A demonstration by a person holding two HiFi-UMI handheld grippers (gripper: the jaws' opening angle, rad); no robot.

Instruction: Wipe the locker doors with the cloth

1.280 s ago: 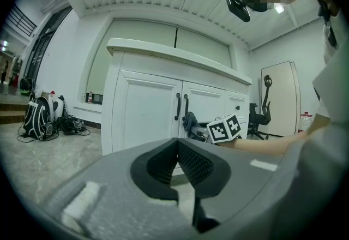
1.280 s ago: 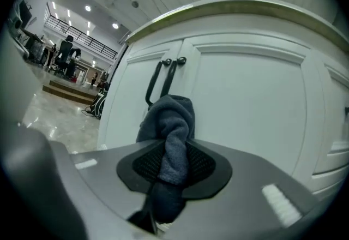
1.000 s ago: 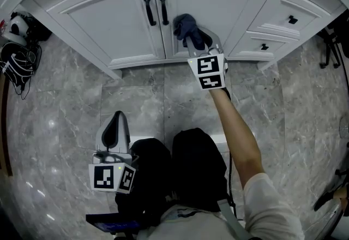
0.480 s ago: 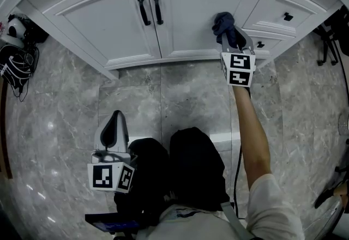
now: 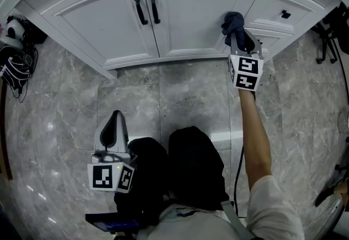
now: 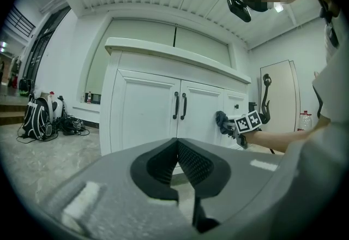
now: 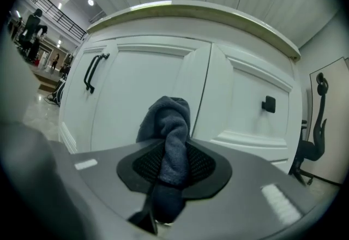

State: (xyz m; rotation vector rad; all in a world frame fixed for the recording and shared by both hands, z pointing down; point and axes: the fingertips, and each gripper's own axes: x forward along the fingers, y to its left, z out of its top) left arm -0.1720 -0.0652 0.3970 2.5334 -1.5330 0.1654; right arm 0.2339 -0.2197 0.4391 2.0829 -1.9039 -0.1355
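Observation:
A dark blue-grey cloth (image 5: pixel 233 22) is bunched between the pads of my right gripper (image 5: pixel 239 37), which is shut on it. The cloth presses against the white right door (image 5: pixel 191 10) near that door's right edge. In the right gripper view the cloth (image 7: pixel 169 135) stands up out of the jaws in front of the door panel (image 7: pixel 136 97). The left door (image 5: pixel 98 15) is beside it, with two black handles (image 5: pixel 144 9) at the seam. My left gripper (image 5: pixel 115 119) hangs low over the floor, far from the doors, shut and holding nothing; its tips (image 6: pixel 177 146) meet.
Drawer fronts with black knobs (image 5: pixel 285 13) adjoin the right door. Bags and cables (image 5: pixel 13 53) lie at the left by the cabinet's end. A black chair (image 5: pixel 334 42) stands at the right. The person's dark trousers (image 5: pixel 185 168) are over the grey marble floor (image 5: pixel 180 97).
My right gripper has slid the cloth to the right across the right door, from beside the handles to the door's right edge. The left gripper has stayed put.

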